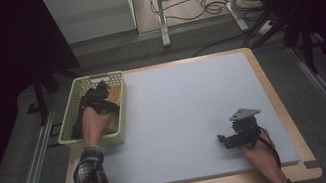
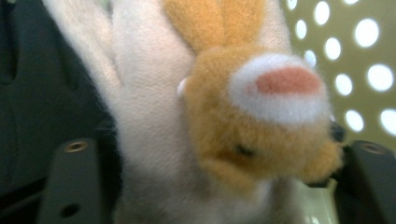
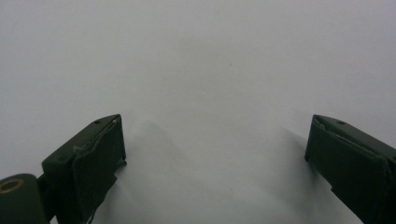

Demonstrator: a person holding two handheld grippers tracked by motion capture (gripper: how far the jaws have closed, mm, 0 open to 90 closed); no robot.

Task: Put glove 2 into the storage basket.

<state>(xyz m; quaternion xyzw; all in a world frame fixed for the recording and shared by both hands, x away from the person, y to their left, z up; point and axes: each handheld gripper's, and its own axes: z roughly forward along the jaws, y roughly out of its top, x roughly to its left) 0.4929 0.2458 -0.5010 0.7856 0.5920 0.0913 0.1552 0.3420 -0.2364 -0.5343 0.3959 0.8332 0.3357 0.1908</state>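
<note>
A plush rabbit, orange and white with a pink nose, lies in the pale yellow perforated basket at the table's far left. My left gripper reaches down into that basket. In the left gripper view its jaws stand wide on either side of the rabbit's head, and the left gripper is open around it. An orange patch of the rabbit peeks out beside the hand. My right gripper rests low over the grey mat at the front right, open and empty.
A dark item lies in the basket to the left of the rabbit. The grey mat covers most of the wooden table. Beyond the far edge stand a metal desk frame and floor cables.
</note>
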